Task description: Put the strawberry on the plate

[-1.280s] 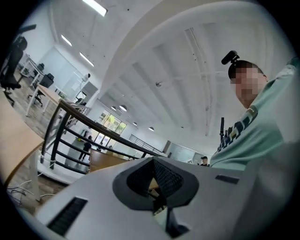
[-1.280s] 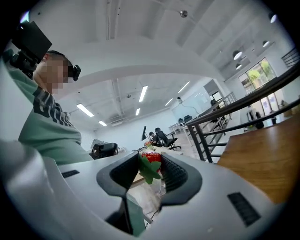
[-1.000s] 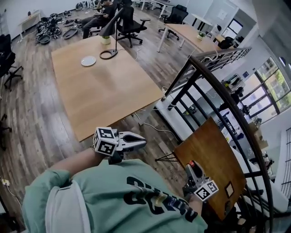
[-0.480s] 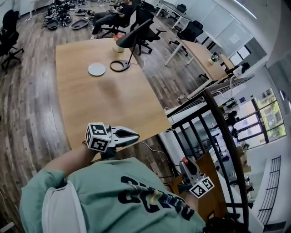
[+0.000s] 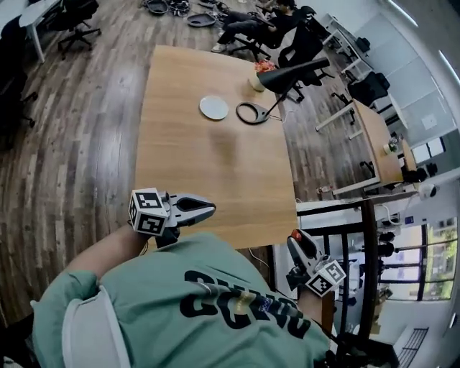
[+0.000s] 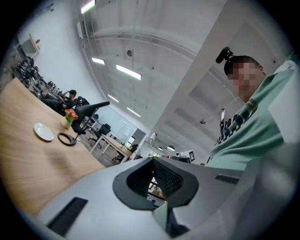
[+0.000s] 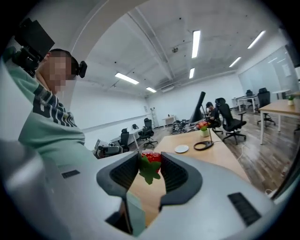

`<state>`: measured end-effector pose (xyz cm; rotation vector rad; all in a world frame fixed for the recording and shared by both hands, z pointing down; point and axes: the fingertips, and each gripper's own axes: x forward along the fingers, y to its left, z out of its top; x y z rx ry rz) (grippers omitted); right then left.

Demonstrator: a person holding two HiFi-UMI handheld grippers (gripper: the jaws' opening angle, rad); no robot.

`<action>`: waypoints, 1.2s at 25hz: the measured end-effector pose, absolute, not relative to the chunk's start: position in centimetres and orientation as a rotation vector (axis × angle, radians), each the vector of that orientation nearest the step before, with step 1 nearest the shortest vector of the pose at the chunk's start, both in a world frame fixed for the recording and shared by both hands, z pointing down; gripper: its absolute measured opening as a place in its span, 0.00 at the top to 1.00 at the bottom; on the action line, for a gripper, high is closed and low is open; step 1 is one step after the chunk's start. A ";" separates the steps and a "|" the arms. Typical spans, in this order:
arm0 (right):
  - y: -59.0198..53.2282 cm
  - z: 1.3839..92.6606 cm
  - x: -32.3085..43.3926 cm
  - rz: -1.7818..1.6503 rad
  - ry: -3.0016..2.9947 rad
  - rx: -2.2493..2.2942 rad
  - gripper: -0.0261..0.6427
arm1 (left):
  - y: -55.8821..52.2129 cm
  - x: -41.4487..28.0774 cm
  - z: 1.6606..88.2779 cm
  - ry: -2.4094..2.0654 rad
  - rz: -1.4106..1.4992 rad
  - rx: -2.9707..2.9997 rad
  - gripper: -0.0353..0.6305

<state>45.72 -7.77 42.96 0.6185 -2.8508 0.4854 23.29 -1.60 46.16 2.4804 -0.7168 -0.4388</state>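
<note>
A red strawberry with green leaves is pinched between the pads of my right gripper, which is shut on it. In the head view that gripper hangs off the table's near right corner, beside my body. The small white plate lies far across the wooden table; it also shows as the plate beyond the strawberry and as the plate at the left. My left gripper hovers over the table's near edge. Its jaws are shut with nothing in them.
A black desk lamp stands behind the plate on its ring base, with a flower pot next to it. A dark metal railing runs at my right. Office chairs and a seated person are beyond the table.
The view has swung left: the table with the plate now lies straight ahead and the railing has slid off to the lower right. Both grippers swung round with my body, the strawberry still held.
</note>
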 end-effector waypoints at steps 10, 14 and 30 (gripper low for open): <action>-20.5 48.0 31.3 0.460 -2.841 -0.191 0.74 | -4.7 16.1 48.1 -1.372 -0.472 2.254 0.94; -23.4 51.6 28.5 0.467 -2.834 -0.431 0.74 | -4.6 16.0 51.0 -1.571 -0.526 2.050 0.94; -24.2 55.0 27.4 0.621 -2.775 -0.428 0.74 | -7.2 17.6 51.8 -1.514 -0.440 2.045 0.94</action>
